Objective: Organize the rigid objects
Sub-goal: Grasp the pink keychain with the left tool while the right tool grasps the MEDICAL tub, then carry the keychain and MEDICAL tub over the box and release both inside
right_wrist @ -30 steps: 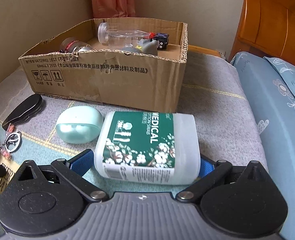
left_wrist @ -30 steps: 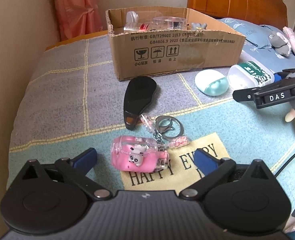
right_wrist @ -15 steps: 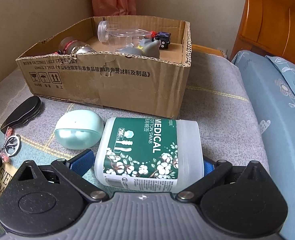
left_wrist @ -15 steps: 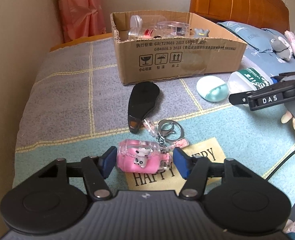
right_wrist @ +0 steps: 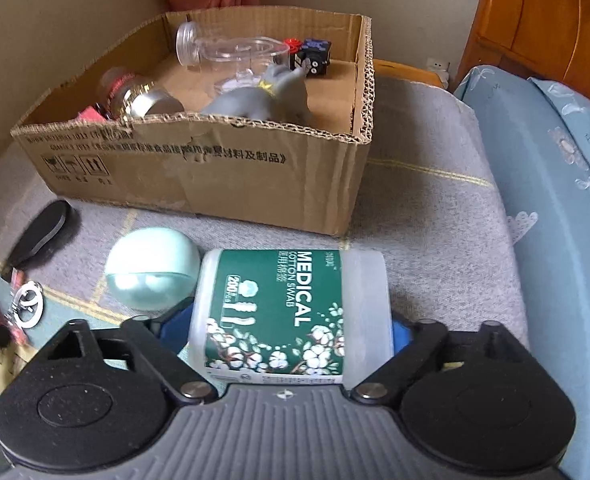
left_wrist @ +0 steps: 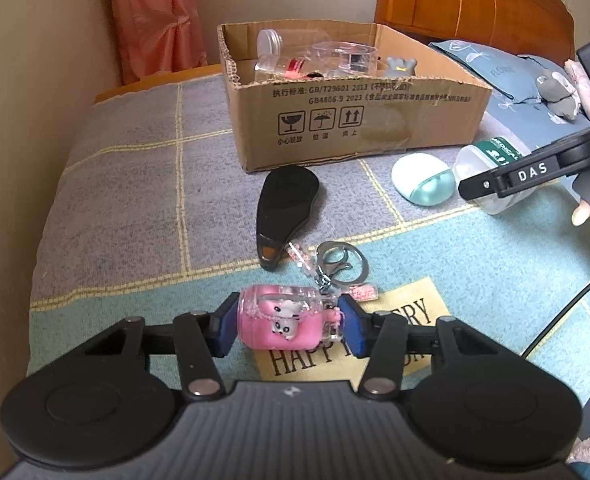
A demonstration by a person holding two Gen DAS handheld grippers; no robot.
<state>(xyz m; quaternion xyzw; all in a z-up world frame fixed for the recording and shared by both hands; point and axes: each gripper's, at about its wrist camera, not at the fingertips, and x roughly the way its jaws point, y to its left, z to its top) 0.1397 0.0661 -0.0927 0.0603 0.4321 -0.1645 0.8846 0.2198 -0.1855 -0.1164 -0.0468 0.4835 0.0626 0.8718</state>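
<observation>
The left gripper (left_wrist: 289, 326) is clamped on a pink keychain charm (left_wrist: 281, 322) lying on the bed blanket (left_wrist: 135, 200), its key ring (left_wrist: 341, 262) trailing behind. The right gripper (right_wrist: 291, 326) grips a cotton swab jar (right_wrist: 291, 312), white with a green label, lying sideways before the cardboard box (right_wrist: 231, 172), touching a mint case (right_wrist: 153, 272).

A beige wall (left_wrist: 35, 80) is running along the bed's (left_wrist: 135, 184) left side. A pink curtain (left_wrist: 155, 20) is hanging in the corner, and a wooden headboard (left_wrist: 475, 4) is standing behind blue pillows (right_wrist: 555, 200).
</observation>
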